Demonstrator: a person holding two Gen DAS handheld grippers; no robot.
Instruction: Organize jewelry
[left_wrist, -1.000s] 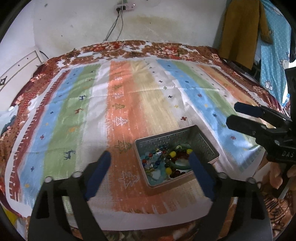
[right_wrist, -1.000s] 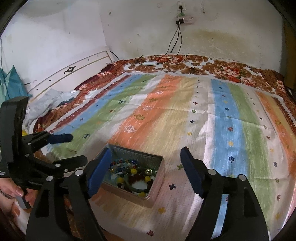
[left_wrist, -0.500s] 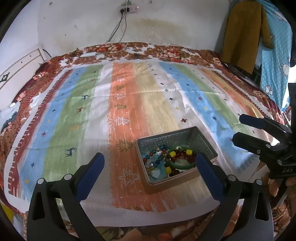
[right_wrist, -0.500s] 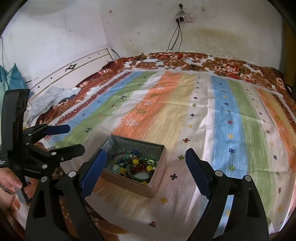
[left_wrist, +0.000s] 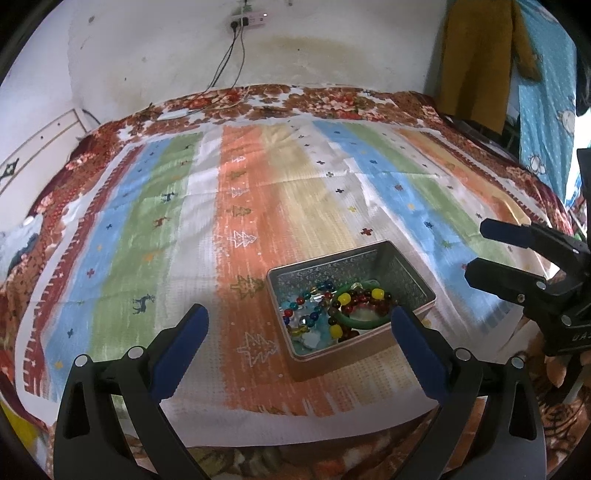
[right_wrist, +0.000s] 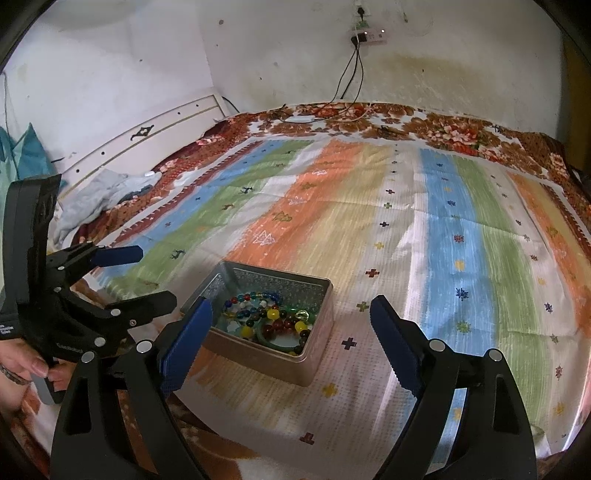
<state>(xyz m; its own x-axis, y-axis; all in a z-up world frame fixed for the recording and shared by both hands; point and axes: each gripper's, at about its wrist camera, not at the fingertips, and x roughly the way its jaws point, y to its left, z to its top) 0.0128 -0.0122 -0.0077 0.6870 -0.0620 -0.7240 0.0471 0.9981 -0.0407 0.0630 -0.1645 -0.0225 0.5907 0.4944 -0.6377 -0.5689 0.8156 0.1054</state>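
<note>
Left gripper (left_wrist: 297, 328) wide open, empty, hovering over striped cloth (left_wrist: 229, 221) — metal tin (left_wrist: 406, 269) just ahead holds beaded bracelets (left_wrist: 354, 302) and green bangle (left_wrist: 360, 323). Right gripper (left_wrist: 476, 251) at right edge, jaws apart.

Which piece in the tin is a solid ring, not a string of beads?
The green bangle in the tin; everything else there is beaded.
</note>
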